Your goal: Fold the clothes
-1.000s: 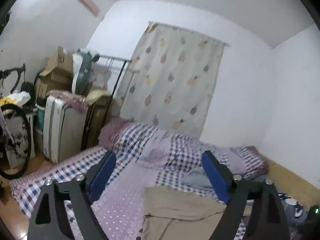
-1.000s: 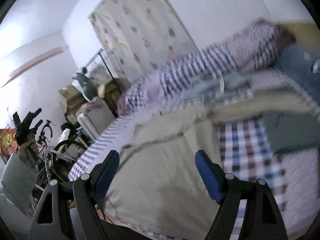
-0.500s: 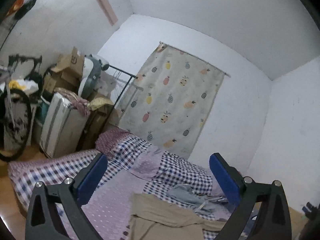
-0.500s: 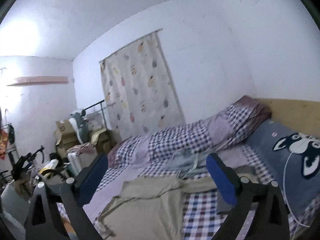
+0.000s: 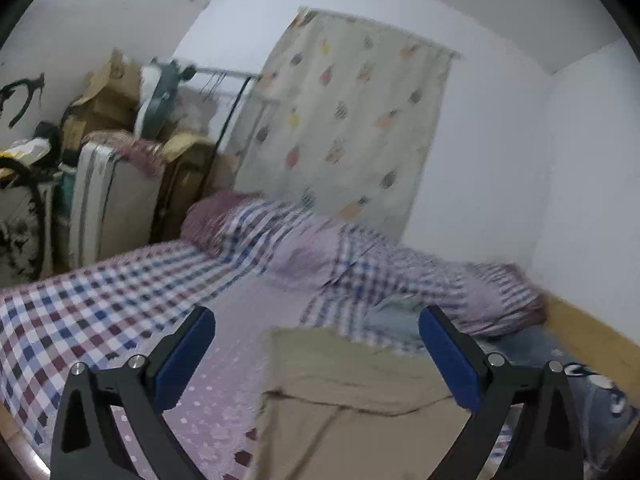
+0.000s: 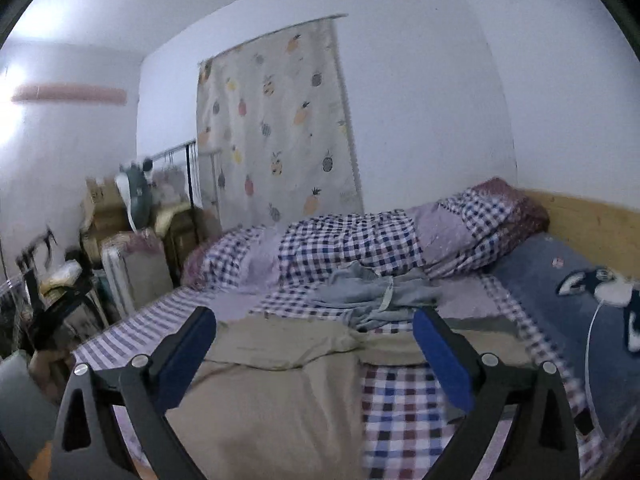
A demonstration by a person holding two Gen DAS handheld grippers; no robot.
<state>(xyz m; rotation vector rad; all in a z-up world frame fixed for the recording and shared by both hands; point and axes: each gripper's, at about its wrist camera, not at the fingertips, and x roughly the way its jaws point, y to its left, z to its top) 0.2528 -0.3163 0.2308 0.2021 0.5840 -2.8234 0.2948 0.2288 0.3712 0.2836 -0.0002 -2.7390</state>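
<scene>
A beige garment (image 5: 352, 400) lies spread flat on the bed, its far edge folded over; in the right wrist view the beige garment (image 6: 280, 400) fills the lower middle. Behind it sits a crumpled grey-blue garment (image 6: 368, 296), blurred in the left wrist view (image 5: 396, 316). My left gripper (image 5: 314, 320) hovers above the beige garment's near part, open, nothing between its blue pads. My right gripper (image 6: 314, 316) also stands open and empty above the same garment. Neither touches cloth.
The bed has a checked sheet (image 5: 80, 312) and a rolled checked quilt (image 6: 352, 240) along the wall. A blue cartoon pillow (image 6: 560, 300) and a wooden headboard (image 6: 592, 224) are at right. Boxes, a suitcase (image 5: 108, 200), a clothes rack and a bicycle crowd the left.
The left view rose, then dropped back toward the bed. The right view rolled level and lifted off the garment. Both pairs of jaws stand wider than a second ago.
</scene>
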